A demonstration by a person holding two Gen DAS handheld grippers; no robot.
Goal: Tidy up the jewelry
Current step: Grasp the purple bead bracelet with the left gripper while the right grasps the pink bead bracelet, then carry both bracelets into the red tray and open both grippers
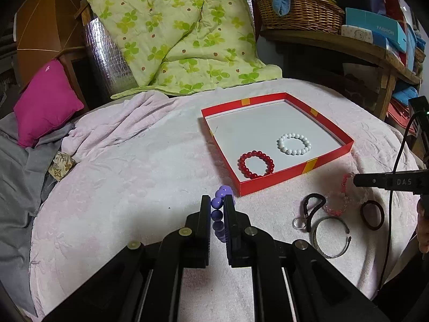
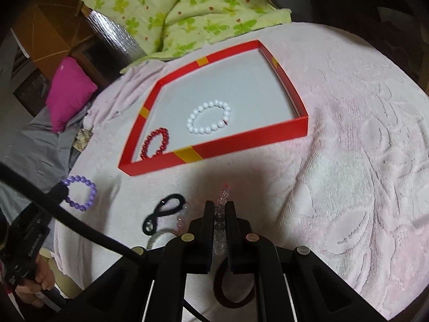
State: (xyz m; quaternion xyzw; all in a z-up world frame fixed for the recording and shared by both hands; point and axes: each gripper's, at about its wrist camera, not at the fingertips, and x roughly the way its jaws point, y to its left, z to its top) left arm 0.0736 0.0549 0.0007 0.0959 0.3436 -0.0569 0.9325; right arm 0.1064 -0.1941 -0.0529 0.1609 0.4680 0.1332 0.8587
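Note:
A shallow red box (image 1: 295,174) (image 2: 241,141) with a white floor lies on the pink blanket. A red bead bracelet (image 1: 256,164) (image 2: 155,146) and a white bead bracelet (image 1: 294,143) (image 2: 209,120) lie inside it. My left gripper (image 1: 217,201) is shut on a purple bead bracelet (image 1: 217,214) (image 2: 80,193), just short of the box's near corner. My right gripper (image 2: 220,206) is shut on a clear pink bead bracelet (image 2: 224,196) (image 1: 339,198), in front of the box's near wall. Its finger (image 1: 375,181) enters the left wrist view from the right.
On the blanket near the box lie a black cord loop (image 1: 312,208) (image 2: 163,212), a silver bangle (image 1: 331,237) and a dark hair tie (image 1: 372,214) (image 2: 233,287). A green quilt (image 1: 174,32), a magenta pillow (image 1: 45,104) and a wicker basket (image 1: 300,8) stand behind.

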